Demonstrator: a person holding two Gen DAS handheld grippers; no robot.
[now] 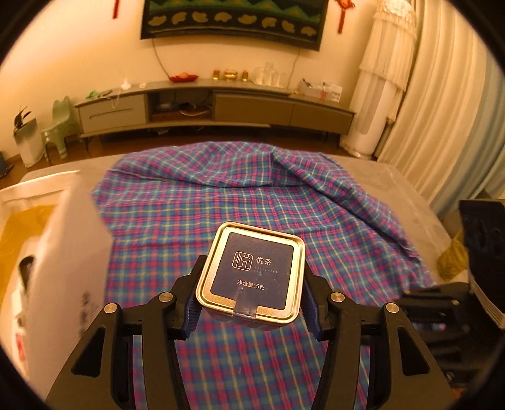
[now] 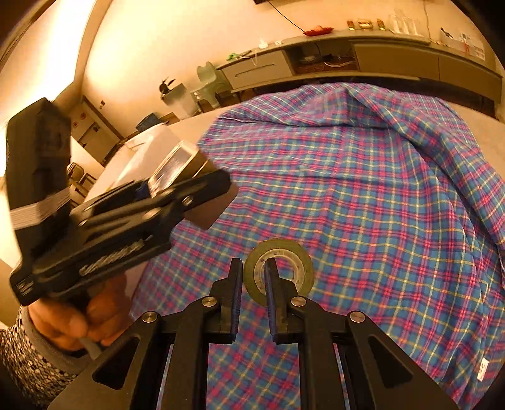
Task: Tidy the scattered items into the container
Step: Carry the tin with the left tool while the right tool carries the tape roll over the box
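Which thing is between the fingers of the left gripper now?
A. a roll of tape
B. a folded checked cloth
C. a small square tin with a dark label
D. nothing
C: the left gripper has its pads against both sides of the square tin, held above the checked cloth.

- A plaid cloth [image 1: 252, 202] in blue, pink and yellow lies rumpled over the near surface, with folds bunched along its far and right edges.
- A long low grey cabinet [image 1: 217, 107] runs along the far wall, with drawers and an open shelf.
- On its top sit a red dish [image 1: 183, 77] at centre, small golden jars [image 1: 231, 75] just right of it, and clear glassware [image 1: 268, 75] further right.
- A dark wall hanging [image 1: 233, 22] with a green and yellow pattern hangs above the cabinet.
- A pale green child's chair [image 1: 60, 126] stands on the floor, far left.
- Pale curtains [image 1: 448, 104] hang at the far right.
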